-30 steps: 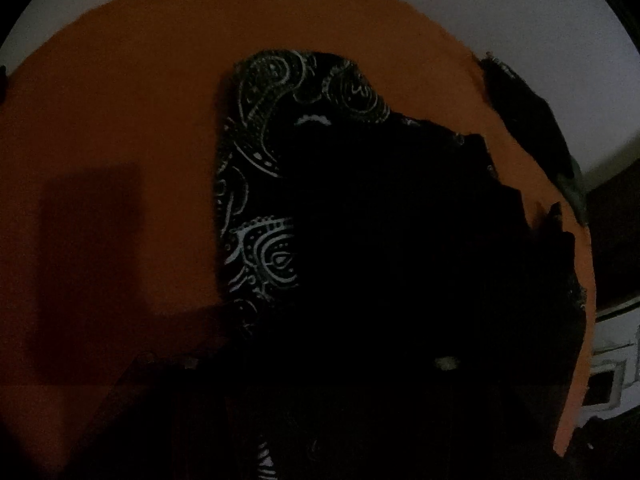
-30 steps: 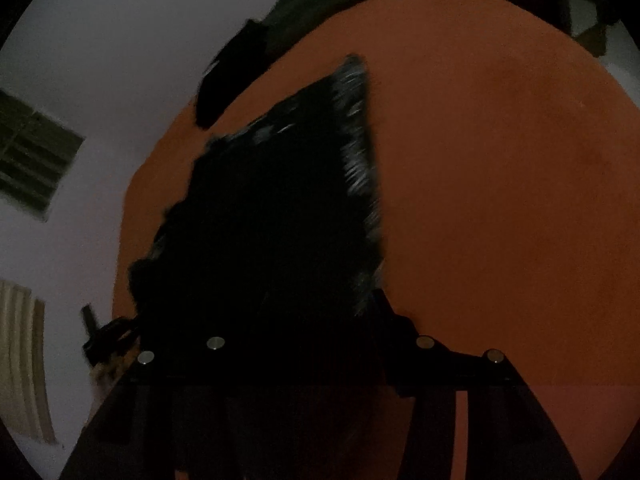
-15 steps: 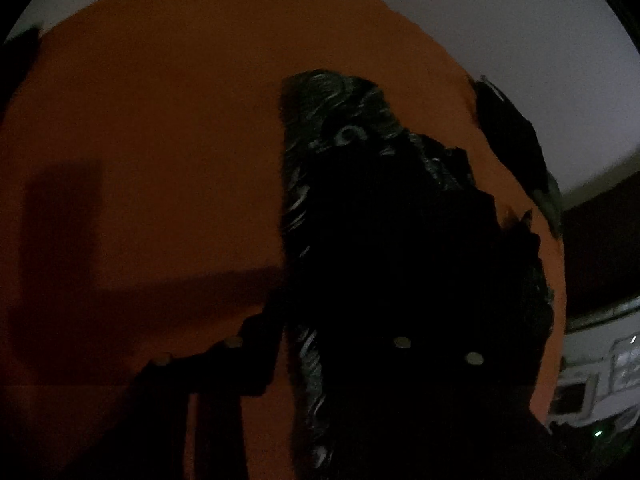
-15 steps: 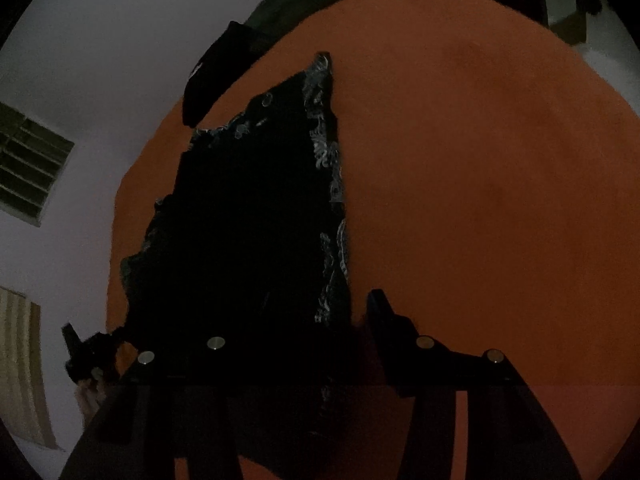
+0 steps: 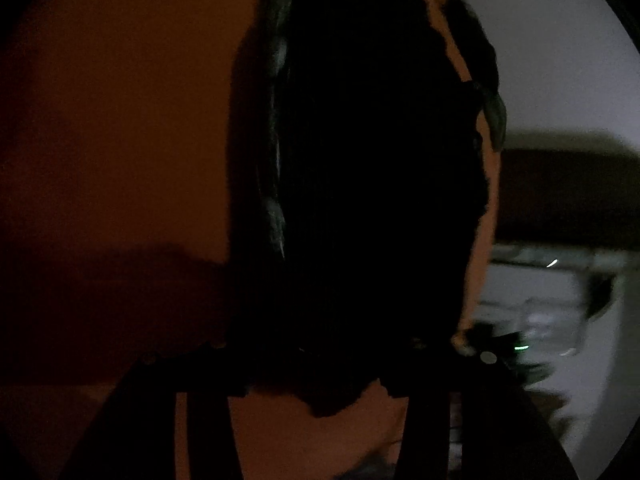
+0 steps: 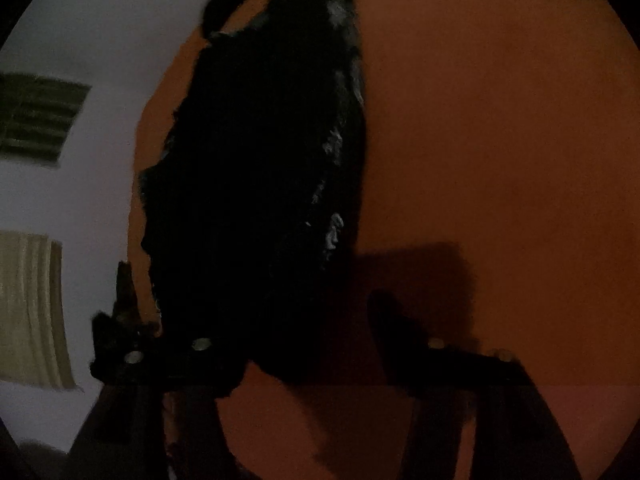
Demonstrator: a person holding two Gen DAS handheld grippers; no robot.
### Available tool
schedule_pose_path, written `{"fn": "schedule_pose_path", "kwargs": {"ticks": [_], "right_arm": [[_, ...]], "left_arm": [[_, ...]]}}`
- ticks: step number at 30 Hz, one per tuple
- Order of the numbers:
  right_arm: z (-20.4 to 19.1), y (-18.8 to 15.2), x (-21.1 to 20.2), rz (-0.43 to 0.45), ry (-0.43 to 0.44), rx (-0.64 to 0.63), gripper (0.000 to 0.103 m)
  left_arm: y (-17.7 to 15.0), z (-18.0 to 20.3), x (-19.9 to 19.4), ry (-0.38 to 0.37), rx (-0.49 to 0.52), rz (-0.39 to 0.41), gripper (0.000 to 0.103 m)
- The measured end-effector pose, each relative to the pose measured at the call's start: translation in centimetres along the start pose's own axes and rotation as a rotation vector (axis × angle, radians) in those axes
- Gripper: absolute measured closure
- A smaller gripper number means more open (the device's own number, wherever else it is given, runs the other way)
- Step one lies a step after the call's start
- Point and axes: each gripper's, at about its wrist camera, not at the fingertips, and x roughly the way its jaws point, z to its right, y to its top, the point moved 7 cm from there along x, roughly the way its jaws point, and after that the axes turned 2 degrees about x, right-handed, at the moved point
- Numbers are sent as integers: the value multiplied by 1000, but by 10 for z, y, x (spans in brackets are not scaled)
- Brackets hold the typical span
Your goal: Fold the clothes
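Dimly lit: a black garment with pale paisley print (image 5: 360, 168) (image 6: 260, 184) lies bunched lengthwise on the orange cloth-covered surface (image 5: 120, 120) (image 6: 500, 140), its printed edge showing along one side. Right gripper (image 6: 288, 340) has its jaws spread wide, cloth lying across the left finger. Left gripper (image 5: 316, 356) is lost in darkness under the fabric; jaw state cannot be told.
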Motion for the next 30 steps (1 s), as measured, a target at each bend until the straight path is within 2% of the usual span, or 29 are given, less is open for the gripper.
{"fn": "schedule_pose_path", "kwargs": {"ticks": [2,3,4,5,7,8,9,11,13,15,16,18,19,21,22,23,24,25,26,28,30], "right_arm": [[1,-8,9,-32,26,64,40],[1,-12,14,-49,38,96,40],[2,-16,19,-65,51,128,41],[2,-20,23,-81,64,160,49],[2,-28,31,-109,84,209,65],[2,-33,32,-114,82,202,83],[2,-37,33,-118,81,195,95],[1,-40,23,-91,84,187,96],[0,-41,6,-46,94,175,97],[-5,-43,-19,-1,114,135,97],[-6,-48,-25,-5,109,110,97],[0,-63,-17,-76,60,44,94],[5,-68,-11,-110,20,20,92],[19,-74,-2,-151,-88,3,88],[22,-74,-1,-156,-104,7,87],[21,-70,-5,-135,-61,31,76],[19,-66,-9,-109,-27,52,54],[19,-59,-13,-81,-9,74,46],[19,-53,-14,-59,8,100,44],[18,-40,-15,-28,38,144,44],[14,-34,-4,-48,28,119,44]], "left_arm": [[-10,3,4,25,14,38,56],[-16,5,2,28,31,64,73],[-22,8,-1,25,45,88,83],[-27,10,-3,9,51,95,95],[-33,9,-9,10,56,109,97],[-35,8,-13,17,60,119,98],[-36,7,-19,28,63,132,101],[-40,4,-35,43,78,157,101],[-43,2,-51,17,120,177,101],[-48,-1,-51,27,152,151,100],[-50,-2,-50,33,168,133,100],[-49,-1,-46,25,160,96,100],[-48,0,-44,18,151,78,99],[-46,2,-43,7,129,60,83],[-44,3,-46,4,113,70,75],[-43,4,-48,5,104,85,60],[-43,5,-48,8,100,101,47],[-43,5,-48,9,99,108,43],[-44,4,-45,13,99,99,38],[-45,-1,-38,25,96,66,36],[-48,0,-24,23,101,57,36]]}}
